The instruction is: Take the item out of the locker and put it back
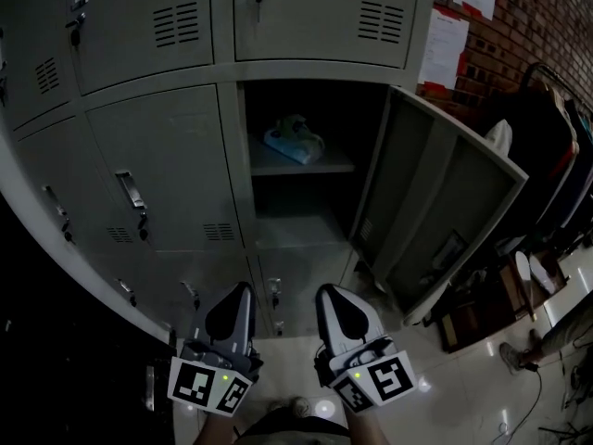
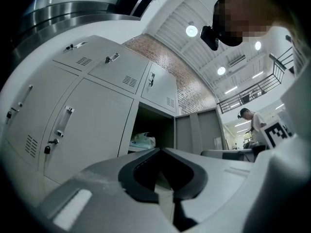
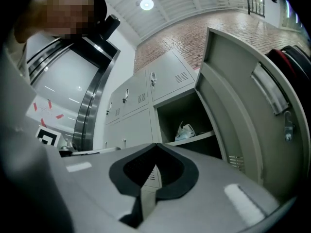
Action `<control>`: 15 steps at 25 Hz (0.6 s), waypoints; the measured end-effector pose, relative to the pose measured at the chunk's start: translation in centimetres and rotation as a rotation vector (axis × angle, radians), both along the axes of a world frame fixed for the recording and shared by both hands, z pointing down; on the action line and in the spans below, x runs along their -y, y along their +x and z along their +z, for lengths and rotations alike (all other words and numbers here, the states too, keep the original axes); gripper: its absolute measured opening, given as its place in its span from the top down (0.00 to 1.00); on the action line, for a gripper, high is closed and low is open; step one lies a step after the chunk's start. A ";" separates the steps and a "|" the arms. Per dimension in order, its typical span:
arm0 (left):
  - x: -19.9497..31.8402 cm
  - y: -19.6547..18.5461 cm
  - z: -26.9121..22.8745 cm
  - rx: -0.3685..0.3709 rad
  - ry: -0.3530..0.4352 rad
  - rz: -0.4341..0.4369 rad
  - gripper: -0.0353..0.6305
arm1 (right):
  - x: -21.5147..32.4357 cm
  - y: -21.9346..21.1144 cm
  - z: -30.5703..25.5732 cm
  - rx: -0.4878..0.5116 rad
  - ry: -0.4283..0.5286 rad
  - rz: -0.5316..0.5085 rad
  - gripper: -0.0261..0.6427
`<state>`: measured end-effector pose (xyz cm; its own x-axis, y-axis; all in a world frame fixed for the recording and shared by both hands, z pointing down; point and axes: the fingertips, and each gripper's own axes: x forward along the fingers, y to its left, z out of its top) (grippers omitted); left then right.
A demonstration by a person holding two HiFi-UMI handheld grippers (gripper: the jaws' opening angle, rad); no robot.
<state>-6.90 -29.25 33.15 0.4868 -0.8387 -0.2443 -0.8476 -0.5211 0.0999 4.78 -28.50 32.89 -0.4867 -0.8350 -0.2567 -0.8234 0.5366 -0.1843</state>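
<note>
L gripper [image 1: 243, 290] & R gripper [image 1: 326, 291] sit low, side by side, in front of the open locker [image 1: 243, 137] and well apart from it. Both have jaws shut tip to tip w/ nothing betw them. The item, a pale crumpled bag [image 1: 293, 140], lies on the upper shelf [image 1: 338, 166] inside, twd the left. Locker door [image 1: 435, 211] is swung out to the right & juts fwd on my R side. Closed doors [image 1: 157, 174] to the left. Clothes rack [image 1: 556, 128] & papers [image 1: 447, 44] on brick wall further right
</note>
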 end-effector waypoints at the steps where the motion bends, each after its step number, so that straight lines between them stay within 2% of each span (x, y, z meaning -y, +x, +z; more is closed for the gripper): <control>1: -0.5 -0.2 0.3 -0.007 -0.010 0.000 0.94 | -0.6 -0.3 0.3 -0.003 -0.004 -0.006 0.96; 8: -6.2 -2.7 3.6 -0.024 -0.059 -0.026 0.94 | -6.5 -2.7 2.7 -0.045 -0.032 -0.041 0.96; 12: -13.5 -4.8 5.4 -0.044 -0.057 -0.041 0.94 | -12.9 -3.7 3.8 -0.049 -0.030 -0.039 0.96; 15: -20.7 -7.0 5.7 -0.058 -0.040 -0.072 0.94 | -19.7 -4.2 2.8 -0.026 0.016 -0.033 0.96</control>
